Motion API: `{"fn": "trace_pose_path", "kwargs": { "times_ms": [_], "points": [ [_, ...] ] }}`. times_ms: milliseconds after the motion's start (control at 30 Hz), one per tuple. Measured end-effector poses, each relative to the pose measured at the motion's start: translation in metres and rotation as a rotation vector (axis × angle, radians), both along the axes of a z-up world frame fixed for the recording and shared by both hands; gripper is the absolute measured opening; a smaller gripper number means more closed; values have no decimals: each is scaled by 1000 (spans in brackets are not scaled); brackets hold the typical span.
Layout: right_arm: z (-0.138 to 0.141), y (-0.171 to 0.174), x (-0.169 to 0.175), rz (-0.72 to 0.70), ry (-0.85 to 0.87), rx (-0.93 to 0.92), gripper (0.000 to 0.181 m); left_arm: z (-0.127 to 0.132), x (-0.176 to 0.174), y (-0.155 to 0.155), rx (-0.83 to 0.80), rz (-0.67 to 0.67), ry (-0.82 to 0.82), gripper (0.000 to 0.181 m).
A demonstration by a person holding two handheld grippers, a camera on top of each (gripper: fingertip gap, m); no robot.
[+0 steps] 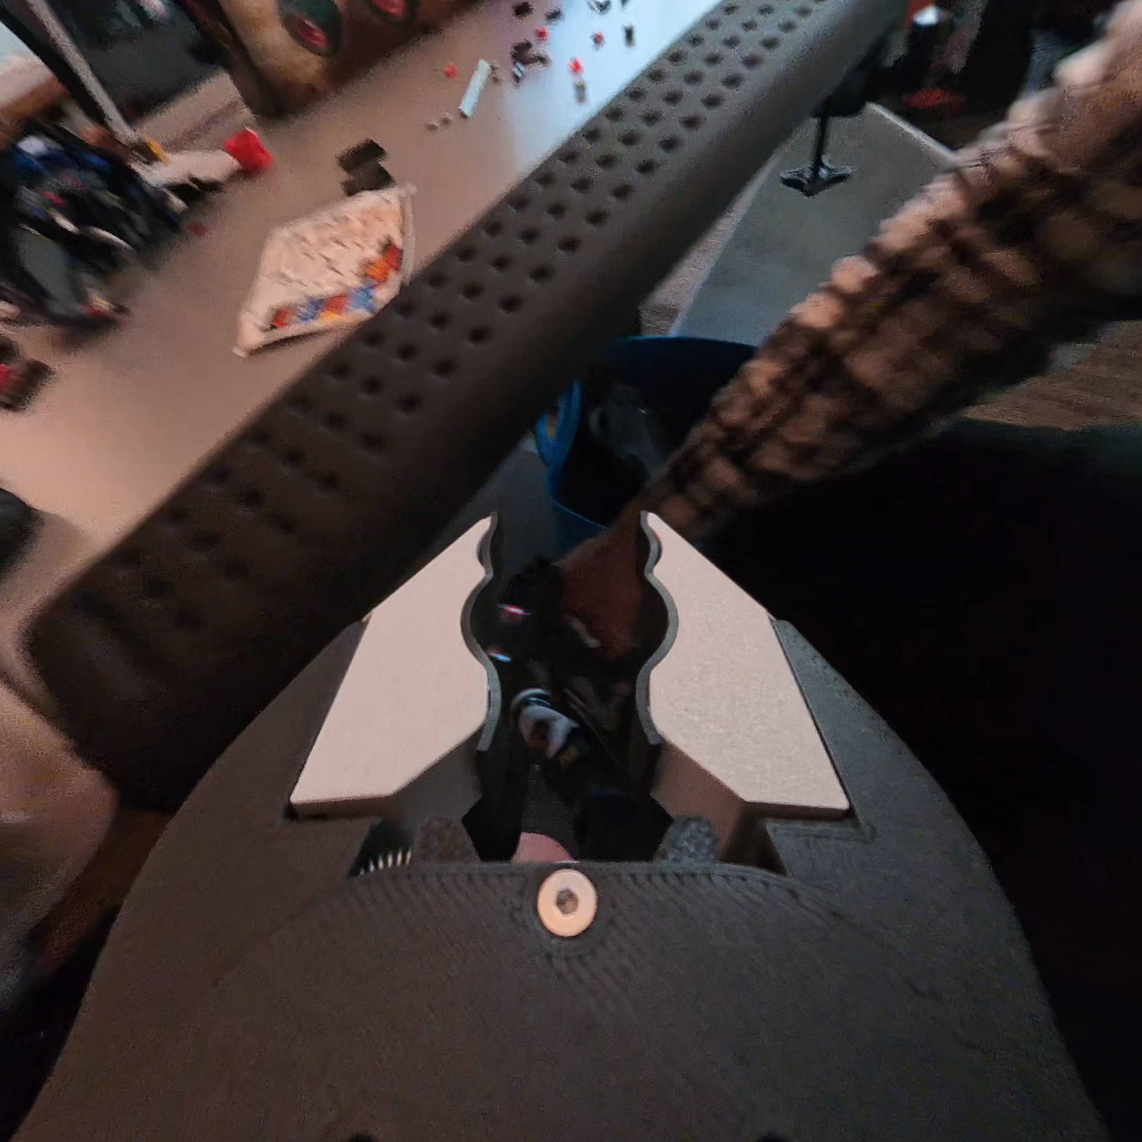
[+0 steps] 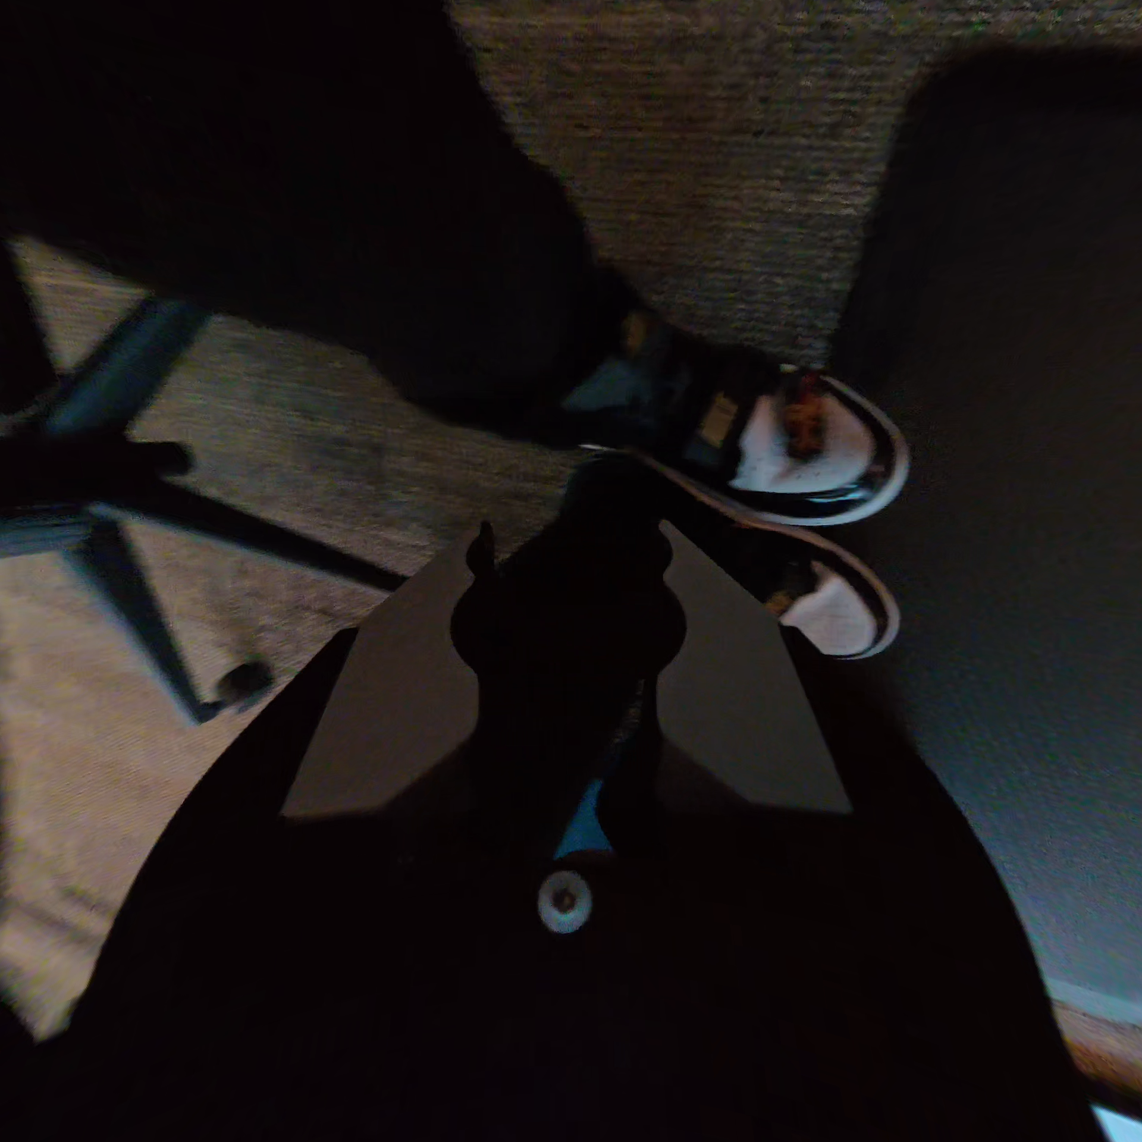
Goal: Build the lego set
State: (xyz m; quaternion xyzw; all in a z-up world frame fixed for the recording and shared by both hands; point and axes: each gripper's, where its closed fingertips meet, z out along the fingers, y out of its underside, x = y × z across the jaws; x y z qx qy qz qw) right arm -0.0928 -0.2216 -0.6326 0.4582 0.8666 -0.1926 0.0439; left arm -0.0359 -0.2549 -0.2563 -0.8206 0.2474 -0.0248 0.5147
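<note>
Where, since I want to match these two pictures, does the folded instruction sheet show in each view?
Left wrist view: the instruction sheet lies flat on the table, in the upper left of the picture.
Right wrist view: not in it; this view looks down at the floor, and no tabletop shows.
Shared landmark: the carpet shows in both views.

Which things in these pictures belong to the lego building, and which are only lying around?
For the job:
- loose lego pieces on the table
- instruction booklet
- red piece
- left gripper, right gripper, both open and away from the pieces

Only lying about:
- perforated dark table edge
- blue bin
- shoes on the carpet
- chair base
</note>
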Motion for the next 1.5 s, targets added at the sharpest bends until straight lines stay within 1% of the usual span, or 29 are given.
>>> {"fn": "trace_pose_path", "kwargs": {
  "times_ms": [100,167,200,267,367,467,533,600,667,733,800,867,967,1100,1233,1300,1400,1500],
  "points": [
    [-56,38,-46,-31,34,77,54,-36,12,-12,-61,-25,-33,43],
    [-91,50,-74,-123,40,43,54,-51,15,-13,-97,-40,-42,43],
    [-106,51,-88,-160,73,25,53,-54,15,-12,-98,-46,-46,43],
    [-137,47,-111,-177,136,18,49,-56,19,-12,-104,-67,-94,43],
    [-190,44,-129,-194,122,92,50,-67,14,-17,-142,-70,-116,42],
    [-220,42,-137,-260,71,69,49,-86,-3,-22,-203,-35,-151,42],
    [-232,44,-139,-253,43,64,49,-101,-15,-27,-253,-23,-149,42],
    [-241,45,-142,-281,14,46,54,-109,-22,-29,-259,-17,-181,40],
    [-246,39,-151,-300,10,27,59,-125,-26,-36,-313,-21,-211,41],
    [-251,25,-164,-276,19,13,62,-140,-35,-50,-370,-14,-176,44],
    [-255,13,-181,-238,34,33,67,-143,-46,-64,-390,13,-172,45],
    [-258,8,-207,-246,63,78,77,-142,-57,-74,-381,57,-225,44],
    [-267,-3,-234,-226,76,104,77,-150,-73,-95,-384,105,-235,44],
    [-294,-7,-250,-191,51,176,65,-167,-90,-117,-397,142,-289,42],
    [-327,-3,-246,-135,-3,288,57,-184,-111,-131,-415,184,-360,41],
    [-341,1,-241,-122,-27,336,49,-186,-119,-132,-405,201,-396,39],
    [-354,4,-238,-93,-39,385,34,-191,-127,-131,-404,218,-421,39],
    [-356,8,-246,-124,-43,397,16,-186,-129,-126,-382,220,-444,39]
  ]
}}
